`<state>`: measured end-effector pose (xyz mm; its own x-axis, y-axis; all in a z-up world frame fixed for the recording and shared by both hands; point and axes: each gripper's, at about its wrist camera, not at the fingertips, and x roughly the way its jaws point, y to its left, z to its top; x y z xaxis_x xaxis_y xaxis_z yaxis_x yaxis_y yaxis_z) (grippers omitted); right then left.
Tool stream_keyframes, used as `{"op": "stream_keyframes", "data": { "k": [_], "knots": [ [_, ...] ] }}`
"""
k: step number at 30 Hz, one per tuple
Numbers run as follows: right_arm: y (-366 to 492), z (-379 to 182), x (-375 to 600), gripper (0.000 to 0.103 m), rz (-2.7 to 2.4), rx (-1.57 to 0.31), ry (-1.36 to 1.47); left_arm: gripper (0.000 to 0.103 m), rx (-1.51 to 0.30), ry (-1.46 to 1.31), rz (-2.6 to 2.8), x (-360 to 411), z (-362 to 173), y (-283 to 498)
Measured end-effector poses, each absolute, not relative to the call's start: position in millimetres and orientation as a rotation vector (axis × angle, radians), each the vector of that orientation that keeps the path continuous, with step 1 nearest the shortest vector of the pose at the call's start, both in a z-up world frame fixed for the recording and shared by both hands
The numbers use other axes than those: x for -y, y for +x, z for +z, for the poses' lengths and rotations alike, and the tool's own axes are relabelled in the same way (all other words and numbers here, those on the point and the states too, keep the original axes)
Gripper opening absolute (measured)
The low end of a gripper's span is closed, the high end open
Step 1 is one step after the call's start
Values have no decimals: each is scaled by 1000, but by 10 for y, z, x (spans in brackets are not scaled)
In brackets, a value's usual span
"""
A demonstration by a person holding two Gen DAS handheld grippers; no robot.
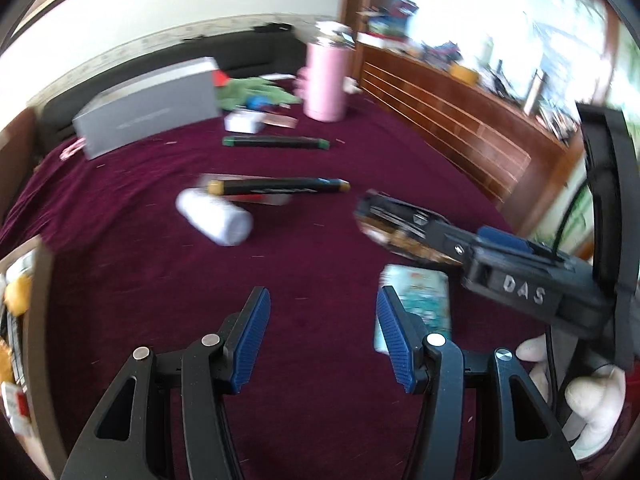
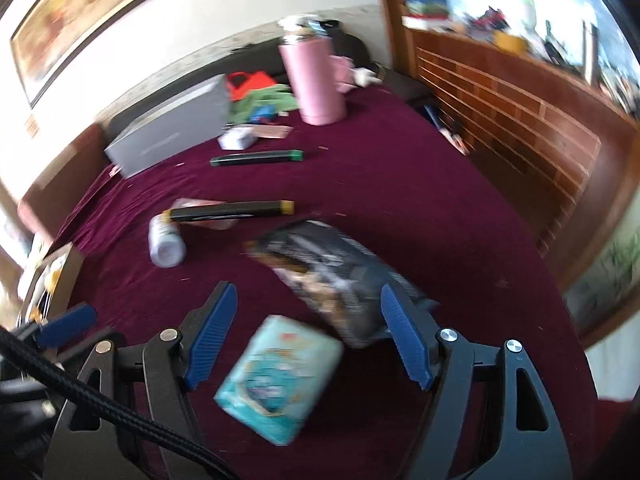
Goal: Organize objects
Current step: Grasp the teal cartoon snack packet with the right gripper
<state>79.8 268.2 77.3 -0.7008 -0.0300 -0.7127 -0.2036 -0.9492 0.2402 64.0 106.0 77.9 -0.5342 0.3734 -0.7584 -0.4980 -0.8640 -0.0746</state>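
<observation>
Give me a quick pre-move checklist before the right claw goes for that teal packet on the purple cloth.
1. Right claw open: ok.
2. Nothing gripped in right claw: ok.
3. Teal packet lies between the right claw's fingers in view: ok; contact cannot tell.
4. Dark snack bag apart from the packet: not ok, they sit edge to edge.
5. Left claw open and empty: ok.
6. Sharp view: not ok, blurred.

Maroon cloth surface [image 2: 400, 184] bears pink tumbler [image 2: 314, 80], grey box [image 2: 168, 136], white bottle [image 2: 166, 246], teal packet [image 2: 280, 380]

a home bedroom: maroon bedspread [image 2: 420, 200], framed painting [image 2: 92, 12] on the wall, cluttered wooden sideboard [image 1: 460, 108].
</observation>
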Motion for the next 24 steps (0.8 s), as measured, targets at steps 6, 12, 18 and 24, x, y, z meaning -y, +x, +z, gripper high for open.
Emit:
{"op": "stream_keyframes", "data": {
  "k": [6, 12, 18, 24],
  "knots": [
    [819, 659, -2961, 74, 2714, -587, -1169, 49, -310, -1125, 2331, -1533, 567, 696],
    [806, 581, -3021, 74, 2718, -629, -1165, 49, -364, -1168, 2370, -1706, 375, 682],
    [808, 533, -3064, 74, 2726, -662, -1158, 60, -331, -1165, 2437, -1680, 325, 668],
    [794, 491, -3107, 74, 2720, -698, -1169, 74, -309, -1159, 2482, -1635, 286, 674]
  ]
}}
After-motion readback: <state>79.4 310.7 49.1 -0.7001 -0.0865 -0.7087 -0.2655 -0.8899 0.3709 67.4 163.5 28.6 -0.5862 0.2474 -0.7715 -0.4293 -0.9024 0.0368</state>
